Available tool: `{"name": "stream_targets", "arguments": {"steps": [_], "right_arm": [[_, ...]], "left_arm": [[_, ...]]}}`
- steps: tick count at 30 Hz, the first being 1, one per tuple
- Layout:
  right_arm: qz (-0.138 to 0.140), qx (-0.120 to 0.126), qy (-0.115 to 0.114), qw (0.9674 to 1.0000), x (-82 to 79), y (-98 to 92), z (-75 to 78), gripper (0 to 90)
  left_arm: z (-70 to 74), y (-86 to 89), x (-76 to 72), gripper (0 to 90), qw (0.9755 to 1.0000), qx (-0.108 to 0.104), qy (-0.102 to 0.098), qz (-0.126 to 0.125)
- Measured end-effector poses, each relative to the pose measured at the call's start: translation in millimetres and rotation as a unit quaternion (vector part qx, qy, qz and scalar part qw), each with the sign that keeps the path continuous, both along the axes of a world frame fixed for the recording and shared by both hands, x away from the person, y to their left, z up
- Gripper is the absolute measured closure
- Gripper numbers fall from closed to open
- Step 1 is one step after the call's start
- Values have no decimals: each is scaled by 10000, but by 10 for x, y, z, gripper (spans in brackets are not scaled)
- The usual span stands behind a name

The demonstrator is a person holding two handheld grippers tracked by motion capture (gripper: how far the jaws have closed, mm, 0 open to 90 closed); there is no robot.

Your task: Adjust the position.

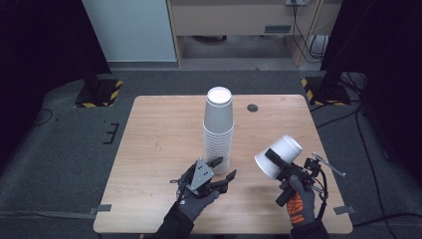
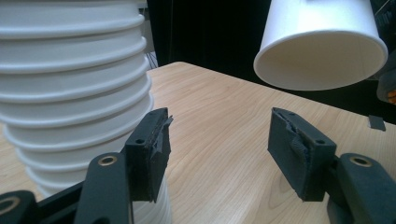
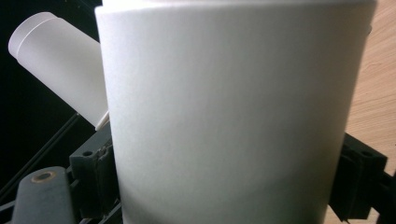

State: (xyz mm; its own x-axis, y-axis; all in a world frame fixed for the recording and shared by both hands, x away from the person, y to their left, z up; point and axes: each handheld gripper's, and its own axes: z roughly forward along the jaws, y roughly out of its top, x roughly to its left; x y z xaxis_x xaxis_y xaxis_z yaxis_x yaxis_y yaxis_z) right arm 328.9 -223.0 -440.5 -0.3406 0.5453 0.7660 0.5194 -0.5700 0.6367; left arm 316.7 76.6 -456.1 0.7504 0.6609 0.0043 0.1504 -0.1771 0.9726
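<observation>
A wooden table (image 1: 164, 124) carries a tall stack of white cups (image 1: 218, 127) upside down near its middle. The right gripper (image 1: 278, 164) clamps a single cup (image 1: 279, 156), tilted, above the table's right side. The left gripper (image 1: 223, 172) sits beside the stack's base, jaws apart, holding nothing.

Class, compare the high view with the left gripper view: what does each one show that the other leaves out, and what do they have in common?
High view alone: the whole wooden table, the dark floor, both gloved hands, the stack's flat top, and the right tool shut on the single cup.

Left gripper view alone: the left tool close up, jaws apart with nothing between them, the stack's ribbed rims, and the cup's hollow inside.

Both: the stack of white cups, the single cup and the tabletop.
</observation>
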Motion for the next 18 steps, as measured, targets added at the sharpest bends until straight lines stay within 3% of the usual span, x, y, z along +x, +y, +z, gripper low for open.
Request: {"name": "stream_targets", "arguments": {"steps": [18], "right_arm": [[38,66,19,10000,2,0,-10,154]], "left_arm": [[-9,-288,111,398,9997,-51,-30,-220]]}}
